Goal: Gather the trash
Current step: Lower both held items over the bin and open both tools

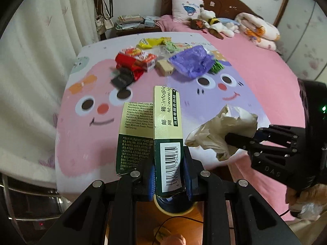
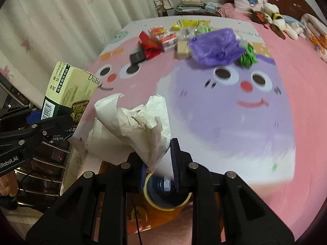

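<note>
My left gripper (image 1: 169,163) is shut on a green and cream chocolate box (image 1: 166,134), its flap open to the left. It also shows in the right wrist view, the box (image 2: 67,94) held at the left edge. My right gripper (image 2: 159,159) is shut on a crumpled white tissue (image 2: 134,120); the left wrist view shows that tissue (image 1: 222,128) in the right gripper (image 1: 231,140) beside the box. Both hang over the bed's near edge. Further back lies a heap of trash: red wrappers (image 1: 130,63), a yellow packet (image 1: 151,41), a purple bag (image 1: 192,62), a small brown box (image 1: 164,67).
The bed has a pink and purple cartoon-face sheet (image 1: 255,77). Plush toys (image 1: 214,22) and a pillow (image 1: 187,6) lie at the headboard. A curtain (image 1: 30,61) hangs on the left, with a metal rack (image 2: 43,157) below it. A nightstand with papers (image 1: 130,22) stands behind.
</note>
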`<state>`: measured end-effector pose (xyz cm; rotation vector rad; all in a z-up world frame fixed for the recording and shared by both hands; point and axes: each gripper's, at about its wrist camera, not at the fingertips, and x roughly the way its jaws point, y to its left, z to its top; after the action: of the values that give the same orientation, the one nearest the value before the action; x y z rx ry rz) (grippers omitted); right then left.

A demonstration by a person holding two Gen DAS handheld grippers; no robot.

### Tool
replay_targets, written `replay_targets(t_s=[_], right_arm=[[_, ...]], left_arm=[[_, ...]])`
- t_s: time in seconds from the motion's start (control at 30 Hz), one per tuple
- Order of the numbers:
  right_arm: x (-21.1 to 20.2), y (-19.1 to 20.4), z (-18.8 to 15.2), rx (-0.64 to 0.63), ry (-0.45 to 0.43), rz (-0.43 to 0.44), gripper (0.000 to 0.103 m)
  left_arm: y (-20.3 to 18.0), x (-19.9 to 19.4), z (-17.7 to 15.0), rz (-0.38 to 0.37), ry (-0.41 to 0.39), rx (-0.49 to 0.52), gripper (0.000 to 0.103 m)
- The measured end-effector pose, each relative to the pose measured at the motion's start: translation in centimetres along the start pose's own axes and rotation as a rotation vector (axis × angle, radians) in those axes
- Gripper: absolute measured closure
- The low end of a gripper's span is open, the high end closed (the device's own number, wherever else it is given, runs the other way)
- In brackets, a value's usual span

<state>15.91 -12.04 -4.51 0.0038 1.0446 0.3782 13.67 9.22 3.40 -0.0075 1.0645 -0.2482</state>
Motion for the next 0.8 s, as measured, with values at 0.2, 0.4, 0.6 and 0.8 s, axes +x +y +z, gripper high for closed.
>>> replay_targets(t_s=[0.2, 0.4, 0.6, 0.8], right_arm=[[-0.3, 4.5, -6.6, 0.064, 0.046, -0.052, 0.085], [0.5, 6.8, -13.1, 0.105, 0.131, -0.081, 0.085], [3.5, 6.3, -17.8, 0.167, 0.205, -0.093, 0.085], [9.3, 4.6, -22.9, 0.228, 0.280, -0.118, 0.085]], left_arm=[[2.1, -2.0, -6.3, -0.068, 0.021, 0.025, 0.081], [2.8, -1.3, -12.1, -0.114, 0.088, 0.012, 0.081], [2.2, 1.9, -17.1, -0.134, 0.170, -0.008, 0.081], [1.9, 8.2, -23.0, -0.153, 0.292, -0.072, 0.081]])
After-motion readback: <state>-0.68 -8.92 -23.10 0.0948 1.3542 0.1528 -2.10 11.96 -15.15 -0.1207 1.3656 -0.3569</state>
